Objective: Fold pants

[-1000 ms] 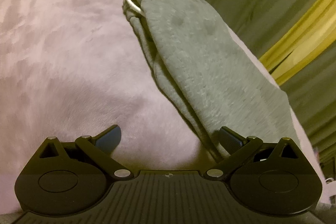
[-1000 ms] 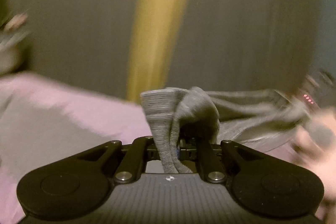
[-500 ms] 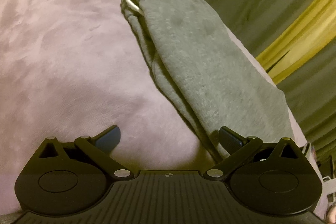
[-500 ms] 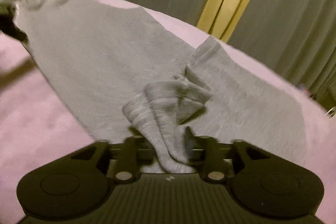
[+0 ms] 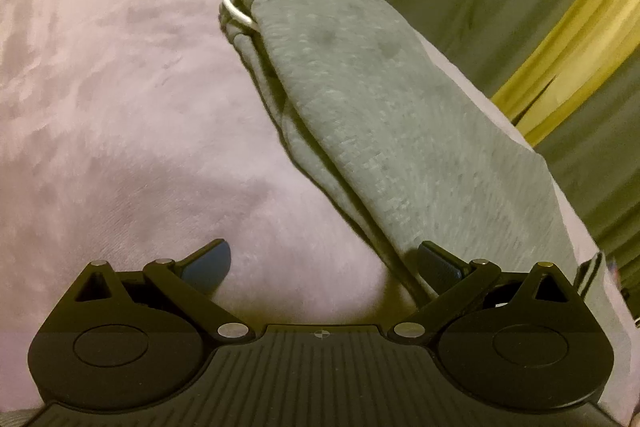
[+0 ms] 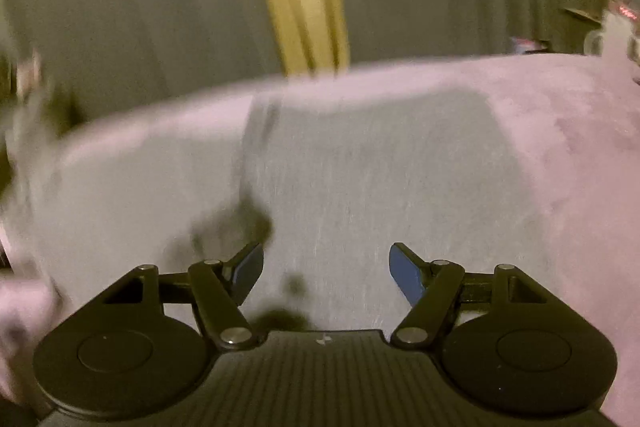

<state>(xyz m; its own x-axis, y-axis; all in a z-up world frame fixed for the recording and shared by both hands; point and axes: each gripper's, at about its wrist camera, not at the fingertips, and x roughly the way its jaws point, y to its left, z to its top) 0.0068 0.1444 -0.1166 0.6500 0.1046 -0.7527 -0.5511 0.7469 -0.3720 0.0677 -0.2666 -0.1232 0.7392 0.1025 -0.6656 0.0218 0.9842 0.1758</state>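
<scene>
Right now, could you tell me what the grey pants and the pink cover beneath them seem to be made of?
Grey sweatpants: apparently soft knit fleece, matte, with a fuzzy heathered surface and a gathered waistband holding a white drawstring.
Pink cover: probably plush velvety microfibre; its short nap shows lighter and darker brushed patches.

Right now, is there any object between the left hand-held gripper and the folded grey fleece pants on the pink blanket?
Nothing visible stands between them. The left hand-held gripper is open, and the folded grey fleece pants lie right beside its finger, on the soft pink blanket. Only bare blanket lies between the fingers.
</scene>
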